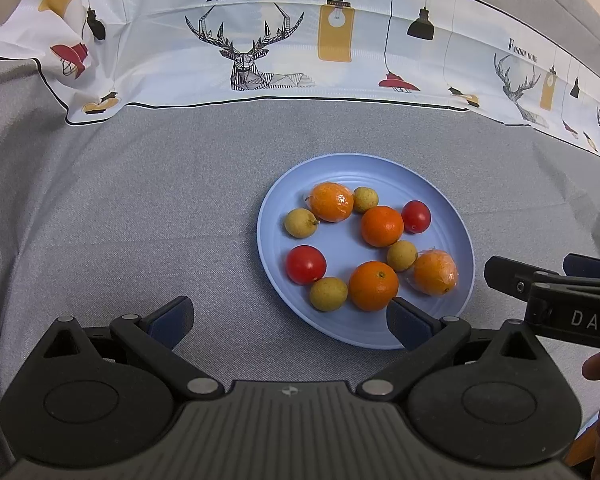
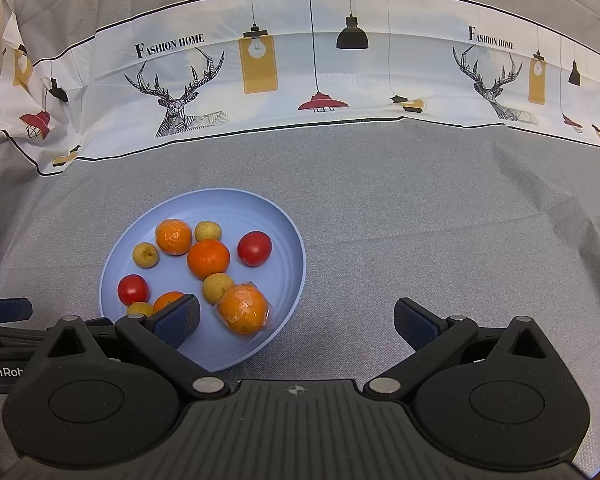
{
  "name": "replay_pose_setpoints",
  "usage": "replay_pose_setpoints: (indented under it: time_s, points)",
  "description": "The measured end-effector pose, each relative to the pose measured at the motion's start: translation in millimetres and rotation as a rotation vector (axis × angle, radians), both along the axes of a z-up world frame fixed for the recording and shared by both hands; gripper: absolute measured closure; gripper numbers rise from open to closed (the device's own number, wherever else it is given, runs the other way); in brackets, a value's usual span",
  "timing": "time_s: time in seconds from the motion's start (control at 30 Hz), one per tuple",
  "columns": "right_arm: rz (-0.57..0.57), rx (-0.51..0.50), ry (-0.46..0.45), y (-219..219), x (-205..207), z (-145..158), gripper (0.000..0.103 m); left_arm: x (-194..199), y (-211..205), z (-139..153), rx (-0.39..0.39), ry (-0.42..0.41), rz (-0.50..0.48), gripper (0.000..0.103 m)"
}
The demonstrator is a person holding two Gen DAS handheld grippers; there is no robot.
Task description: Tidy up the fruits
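A light blue plate (image 1: 380,168) (image 2: 260,208) sits on the grey cloth and holds several fruits: bare oranges (image 1: 373,286) (image 2: 208,259), oranges in clear wrap (image 1: 435,272) (image 2: 244,309), red tomatoes (image 1: 306,264) (image 2: 254,248) and small yellow-green fruits (image 1: 328,294) (image 2: 217,287). My left gripper (image 1: 290,322) is open and empty at the plate's near left rim. My right gripper (image 2: 298,322) is open and empty at the plate's near right rim; it also shows in the left wrist view (image 1: 540,276).
A white printed cloth (image 1: 260,48) (image 2: 300,80) with deer and lamp drawings lies along the back of the grey tablecloth (image 1: 120,208) (image 2: 440,220). Bare grey cloth spreads left and right of the plate.
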State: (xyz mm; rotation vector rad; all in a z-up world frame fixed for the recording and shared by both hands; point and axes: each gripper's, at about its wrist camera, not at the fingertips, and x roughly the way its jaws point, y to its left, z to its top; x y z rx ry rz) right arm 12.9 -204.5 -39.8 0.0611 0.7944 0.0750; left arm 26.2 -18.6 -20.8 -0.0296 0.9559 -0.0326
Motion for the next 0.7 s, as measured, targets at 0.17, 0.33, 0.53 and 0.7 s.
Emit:
replay_pose_setpoints:
  time_s: [0.17,0.33,0.53,0.7]
  points:
    - [-0.001,0.001,0.002,0.4,0.4,0.1,0.001,0.5,0.3,1.0,0.003,0.0,-0.002,0.0]
    - [-0.002,0.001,0.003,0.0,0.9,0.0,0.001,0.7,-0.1,1.6,0.005,-0.001,-0.004,0.0]
    - [-0.003,0.003,0.005,-0.4,1.2,-0.5,0.001,0.8,0.0,1.9,0.007,-0.004,-0.006,0.0]
    - [-0.012,0.008,-0.002,-2.3,-1.2,2.5,0.001,-0.8,-0.5,6.1,0.006,-0.037,-0.032,0.0]
